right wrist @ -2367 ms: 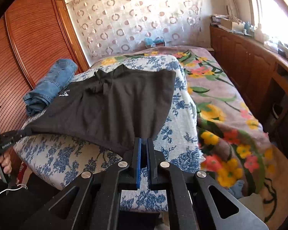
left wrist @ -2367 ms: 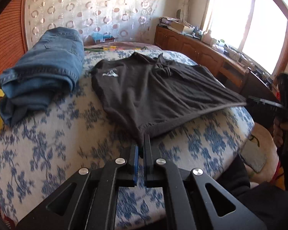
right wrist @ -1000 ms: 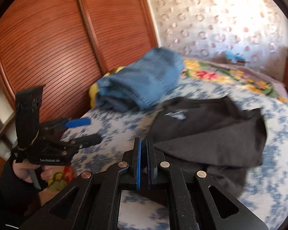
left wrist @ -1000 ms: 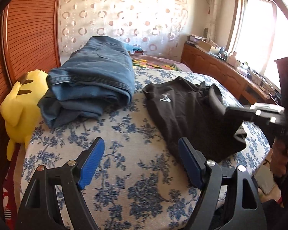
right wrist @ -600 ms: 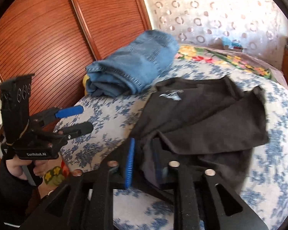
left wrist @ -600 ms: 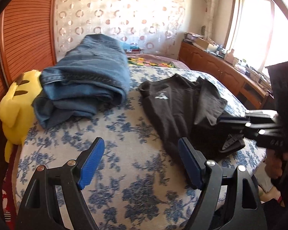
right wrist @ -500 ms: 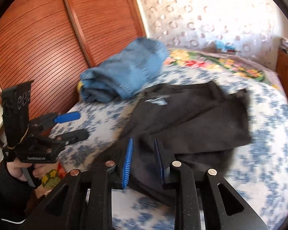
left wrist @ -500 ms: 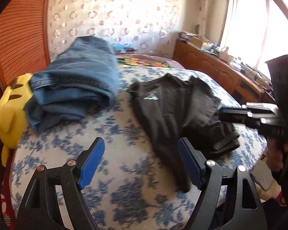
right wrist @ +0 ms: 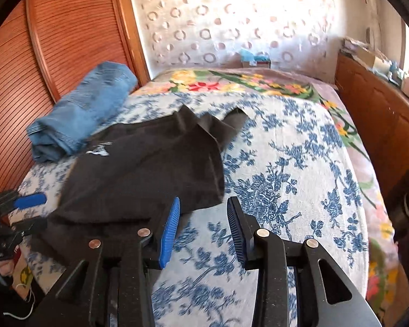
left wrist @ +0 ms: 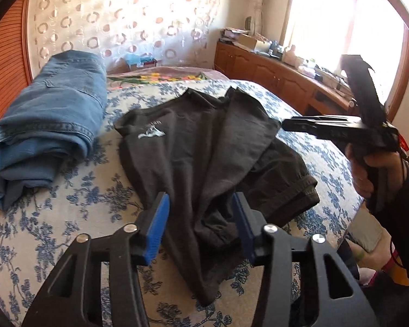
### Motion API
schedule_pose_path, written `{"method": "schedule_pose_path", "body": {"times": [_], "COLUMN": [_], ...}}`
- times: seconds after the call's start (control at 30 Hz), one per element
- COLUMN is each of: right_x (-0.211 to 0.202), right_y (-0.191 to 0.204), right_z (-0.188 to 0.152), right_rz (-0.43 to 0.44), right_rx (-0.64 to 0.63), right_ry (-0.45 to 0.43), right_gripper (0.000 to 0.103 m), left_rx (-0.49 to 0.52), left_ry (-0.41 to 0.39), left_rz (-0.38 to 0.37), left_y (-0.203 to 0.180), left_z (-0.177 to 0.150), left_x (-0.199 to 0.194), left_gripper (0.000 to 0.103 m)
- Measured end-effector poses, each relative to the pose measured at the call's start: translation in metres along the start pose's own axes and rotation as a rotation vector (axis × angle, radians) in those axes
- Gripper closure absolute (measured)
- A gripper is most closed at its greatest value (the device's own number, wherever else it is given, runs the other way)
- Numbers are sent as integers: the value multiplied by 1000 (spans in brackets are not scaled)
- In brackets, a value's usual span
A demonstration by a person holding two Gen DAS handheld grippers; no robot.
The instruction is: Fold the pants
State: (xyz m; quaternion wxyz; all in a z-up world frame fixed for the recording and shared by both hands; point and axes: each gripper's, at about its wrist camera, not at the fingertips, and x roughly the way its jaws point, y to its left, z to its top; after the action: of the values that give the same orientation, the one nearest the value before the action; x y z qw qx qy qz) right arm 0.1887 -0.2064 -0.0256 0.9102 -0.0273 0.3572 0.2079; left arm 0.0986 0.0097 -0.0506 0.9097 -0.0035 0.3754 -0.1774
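Note:
The black pants (left wrist: 204, 152) with a small white logo lie folded over on the blue-flowered bedspread (left wrist: 54, 218); they also show in the right wrist view (right wrist: 139, 174). My left gripper (left wrist: 201, 215) is open, its blue pads either side of the pants' near end, holding nothing. My right gripper (right wrist: 201, 218) is open and empty, just right of the pants' near corner, over bare bedspread (right wrist: 286, 190). The right gripper also shows at the right of the left wrist view (left wrist: 327, 128), held above the bed's edge.
Folded blue jeans (left wrist: 49, 114) lie left of the pants, also seen in the right wrist view (right wrist: 81, 111). A wooden slatted wardrobe (right wrist: 41, 54) stands at the left. A wooden cabinet (left wrist: 272, 73) under the window runs along the right. A floral blanket (right wrist: 245, 81) lies beyond.
Both grippers let go of the pants' hem after folding it across to the left. The right gripper opened and drew back to the right. The left gripper narrowed and moved over the pants' near end.

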Motion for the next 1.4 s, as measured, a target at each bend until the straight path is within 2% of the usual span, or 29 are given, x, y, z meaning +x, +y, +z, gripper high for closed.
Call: {"method": "schedule_pose_path", "body": {"times": [0.23, 0.37, 0.47, 0.6, 0.73, 0.77, 0.93, 1.03, 1.07, 1.1, 1.13, 1.23, 1.33, 1.4], "right_x": [21, 20, 17, 20, 17, 17, 18, 18, 18, 18, 17, 17, 17, 16], "right_y": [-3, 0, 3, 0, -1, -2, -4, -3, -3, -3, -3, -3, -3, -4], "right_z": [5, -1, -11, -16, -19, -20, -20, -20, -19, -20, -20, -20, -20, -20], "right_rz": [-2, -36, -57, -42, -50, -48, -43, -49, -49, -50, -50, -49, -50, -51], "right_rx": [35, 22, 3, 18, 17, 17, 18, 16, 16, 18, 19, 20, 18, 18], "right_ry": [5, 4, 0, 20, 10, 9, 17, 17, 16, 16, 16, 16, 16, 17], "right_gripper": [66, 66, 66, 66, 66, 66, 66, 66, 66, 66, 66, 66, 66, 66], "left_rx": [1, 2, 5, 26, -7, -13, -4, 5, 11, 11, 9, -17, -17, -17], "left_ry": [17, 8, 11, 49, 96, 98, 100, 91, 86, 70, 51, -48, -92, -102], "left_rz": [-9, -25, -47, -38, -5, -7, 8, 6, -9, -14, -19, -85, -112, -103], "left_y": [-2, -5, -8, -13, -5, -3, -4, -7, -9, -11, -12, -14, -18, -18], "left_z": [-11, -16, -19, -22, -25, -26, -26, -26, -27, -27, -26, -21, -16, -15], "left_x": [1, -4, -7, 1, 14, 14, 14, 15, 15, 12, 7, -20, -41, -51], "left_gripper": [61, 73, 78, 78, 78, 75, 73, 75, 84, 87, 97, 97, 97, 97]}}
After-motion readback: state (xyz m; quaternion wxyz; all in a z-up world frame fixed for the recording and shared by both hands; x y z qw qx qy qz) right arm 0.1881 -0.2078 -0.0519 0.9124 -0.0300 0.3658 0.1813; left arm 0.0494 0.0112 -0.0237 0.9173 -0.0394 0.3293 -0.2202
